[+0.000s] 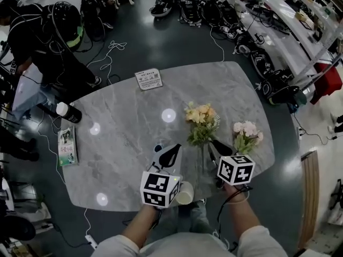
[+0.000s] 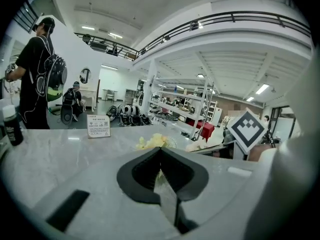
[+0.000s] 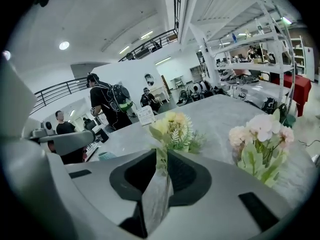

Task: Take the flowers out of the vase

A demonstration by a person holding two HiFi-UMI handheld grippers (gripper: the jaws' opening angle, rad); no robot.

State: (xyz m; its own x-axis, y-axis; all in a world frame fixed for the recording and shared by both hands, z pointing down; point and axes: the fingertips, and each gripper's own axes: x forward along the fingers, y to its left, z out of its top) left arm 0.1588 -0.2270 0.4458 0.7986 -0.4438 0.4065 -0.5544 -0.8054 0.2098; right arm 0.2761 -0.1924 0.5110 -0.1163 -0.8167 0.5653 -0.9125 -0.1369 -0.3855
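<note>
Two bunches on the table (image 1: 123, 127): right gripper (image 3: 161, 155) is pinching the yellow flowers (image 3: 172, 126) by the stem, pink flowers (image 3: 262, 129) just beside, left gripper (image 2: 160, 153) pressed together.

The table (image 1: 123, 122) has a grey marble-veined top, smooth and polished enough to mirror the ceiling lamps as white spots (the dark floor (image 1: 161, 42) shines likewise). The left gripper (image 1: 176, 148) and right gripper (image 1: 214, 142) wear matt grey plastic shells with dull black jaw linings; the vase (image 1: 201, 164) is clear and glassy, the yellow flowers (image 1: 199, 114) soft-petalled and matt.
</note>
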